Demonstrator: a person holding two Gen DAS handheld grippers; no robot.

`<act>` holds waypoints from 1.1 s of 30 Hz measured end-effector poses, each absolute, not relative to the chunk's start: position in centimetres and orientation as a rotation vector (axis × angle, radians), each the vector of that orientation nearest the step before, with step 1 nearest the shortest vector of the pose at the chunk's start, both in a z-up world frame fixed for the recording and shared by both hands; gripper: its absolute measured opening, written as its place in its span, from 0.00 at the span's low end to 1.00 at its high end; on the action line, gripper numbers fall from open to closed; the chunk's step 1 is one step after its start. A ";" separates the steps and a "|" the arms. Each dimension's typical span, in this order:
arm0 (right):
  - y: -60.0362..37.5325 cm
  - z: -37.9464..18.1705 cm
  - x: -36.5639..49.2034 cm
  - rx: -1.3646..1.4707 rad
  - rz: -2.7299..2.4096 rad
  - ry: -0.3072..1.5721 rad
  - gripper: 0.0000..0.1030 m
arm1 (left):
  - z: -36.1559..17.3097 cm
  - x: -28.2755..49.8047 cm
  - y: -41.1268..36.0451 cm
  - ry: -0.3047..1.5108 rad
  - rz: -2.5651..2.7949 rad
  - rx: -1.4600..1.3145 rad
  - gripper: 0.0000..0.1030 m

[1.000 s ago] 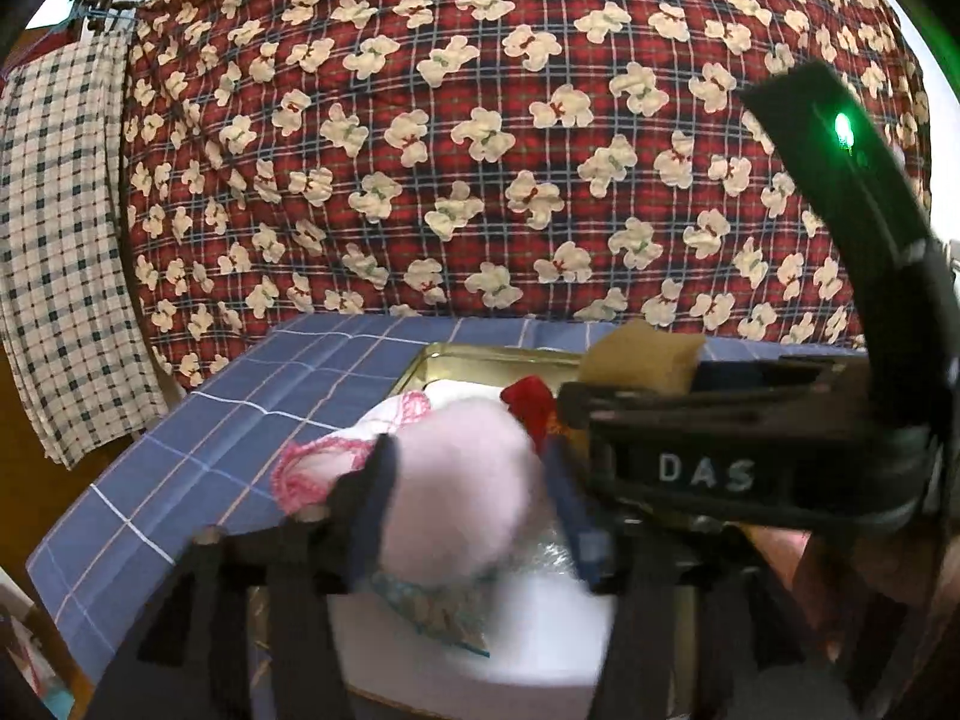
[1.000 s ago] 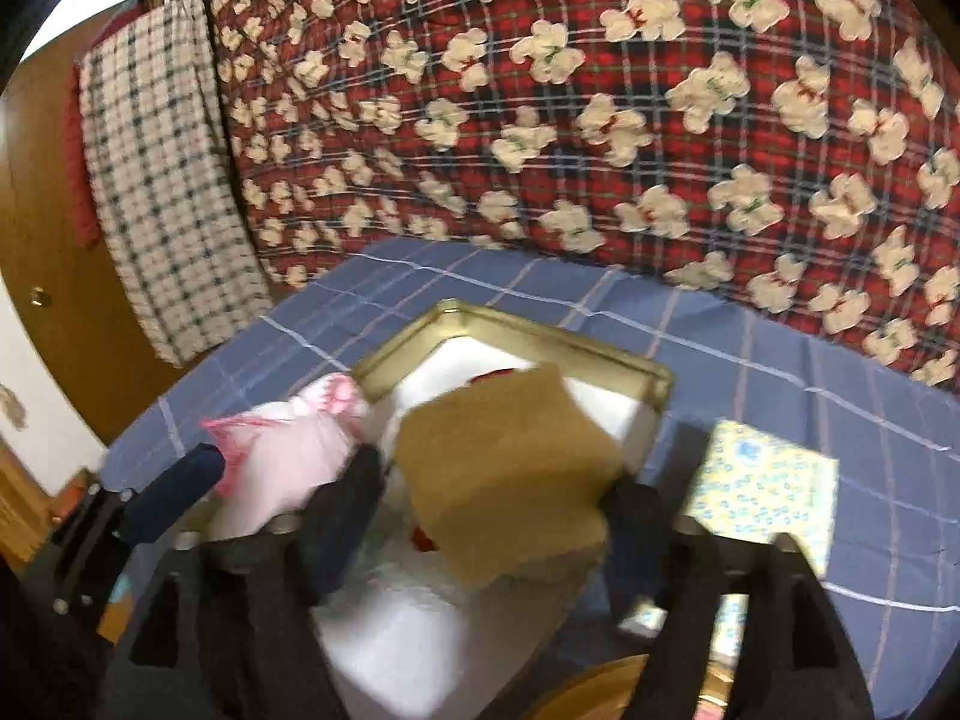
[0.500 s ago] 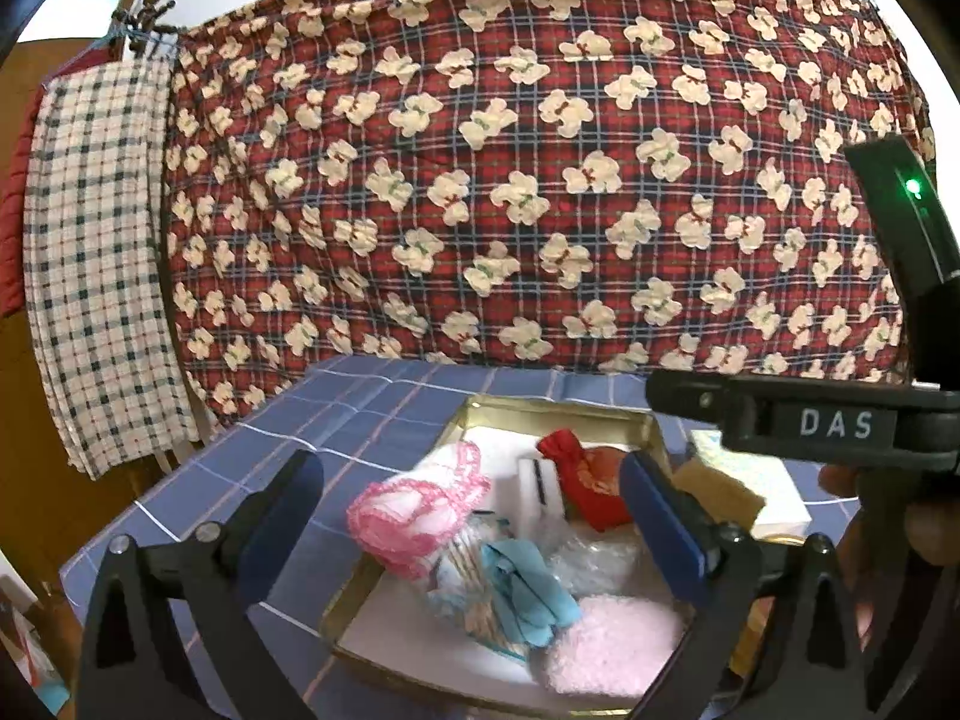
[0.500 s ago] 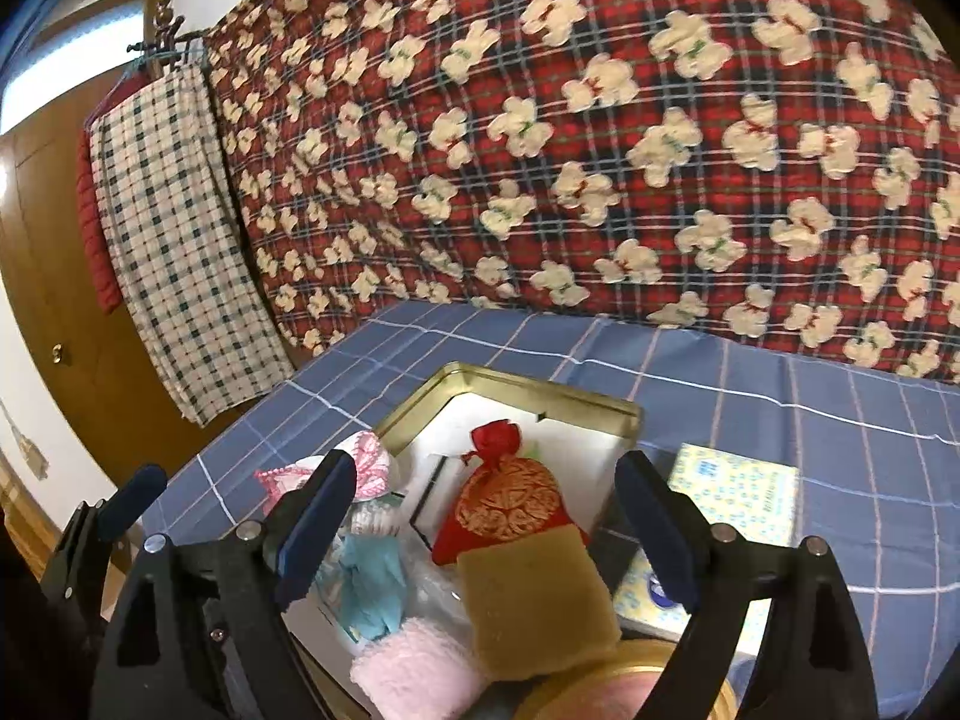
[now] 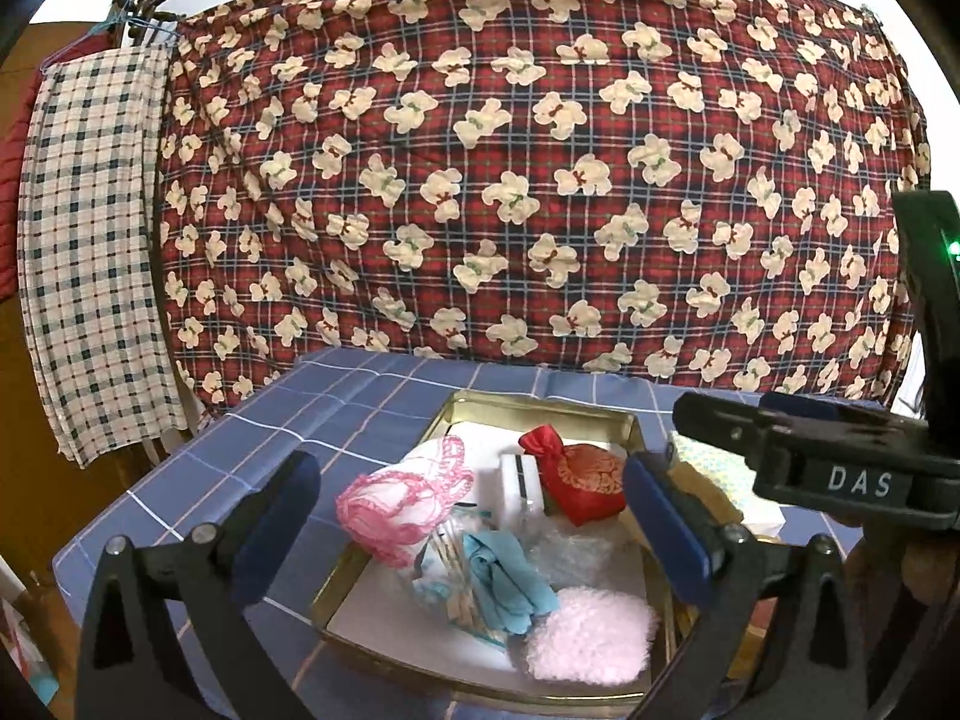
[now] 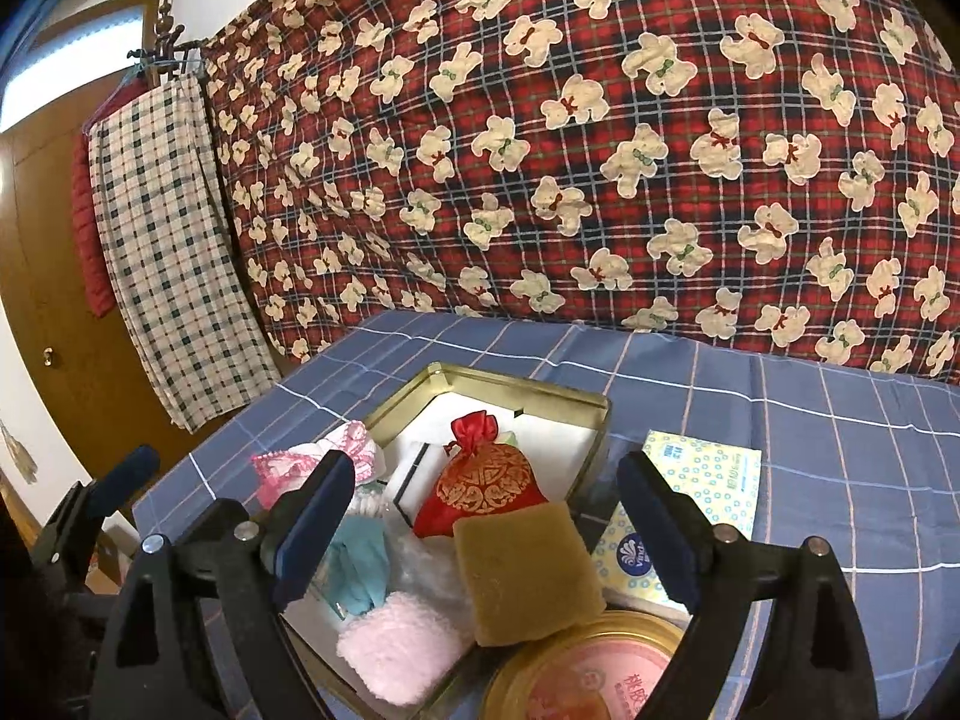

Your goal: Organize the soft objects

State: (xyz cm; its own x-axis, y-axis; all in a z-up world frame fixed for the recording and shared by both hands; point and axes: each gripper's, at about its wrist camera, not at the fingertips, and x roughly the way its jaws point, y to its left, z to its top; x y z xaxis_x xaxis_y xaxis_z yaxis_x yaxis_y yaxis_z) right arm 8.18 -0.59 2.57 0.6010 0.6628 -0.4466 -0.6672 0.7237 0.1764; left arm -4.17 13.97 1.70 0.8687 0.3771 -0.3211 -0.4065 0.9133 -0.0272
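Observation:
A gold-rimmed tin tray (image 5: pixel 540 405) (image 6: pixel 516 387) on the blue checked cloth holds the soft things. Nearest me lies a pink fluffy pad (image 5: pixel 588 630) (image 6: pixel 396 642), then a teal cloth (image 5: pixel 504 582), a pink mesh pouch (image 5: pixel 402 498) and a red sachet (image 5: pixel 576 474) (image 6: pixel 486 486). A brown sponge (image 6: pixel 528 570) rests on the tray's near right corner. My left gripper (image 5: pixel 471 480) hovers open above the tray with nothing between its pads. My right gripper (image 6: pixel 489 480) is also open and empty, just behind the sponge.
A yellow tissue pack (image 6: pixel 690 510) lies right of the tray. A round gold tin (image 6: pixel 582 672) sits at the near edge under the sponge. A red bear-print quilt (image 5: pixel 510 180) rises behind the table, and a checked towel (image 5: pixel 90 240) hangs at the left.
The left gripper opened and let the pink fluffy pad drop into the tray. The right gripper released the brown sponge. Both pulled back and up from the tray.

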 end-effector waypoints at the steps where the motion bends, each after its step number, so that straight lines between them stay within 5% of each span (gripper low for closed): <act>1: -0.6 2.6 8.2 -0.008 0.771 0.513 0.88 | 1.7 -4.2 13.9 0.316 0.413 -0.094 0.99; 33: -0.6 3.0 7.6 -0.013 0.778 0.500 0.89 | 1.4 -4.4 14.9 0.338 0.424 -0.111 0.99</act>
State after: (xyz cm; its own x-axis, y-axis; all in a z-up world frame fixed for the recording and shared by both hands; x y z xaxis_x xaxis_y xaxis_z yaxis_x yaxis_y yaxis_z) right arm 7.65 -0.61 2.99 0.6019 0.6688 -0.4364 -0.6751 0.7181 0.1694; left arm -4.40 14.93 1.39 0.8566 0.3847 -0.3439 -0.4213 0.9062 -0.0358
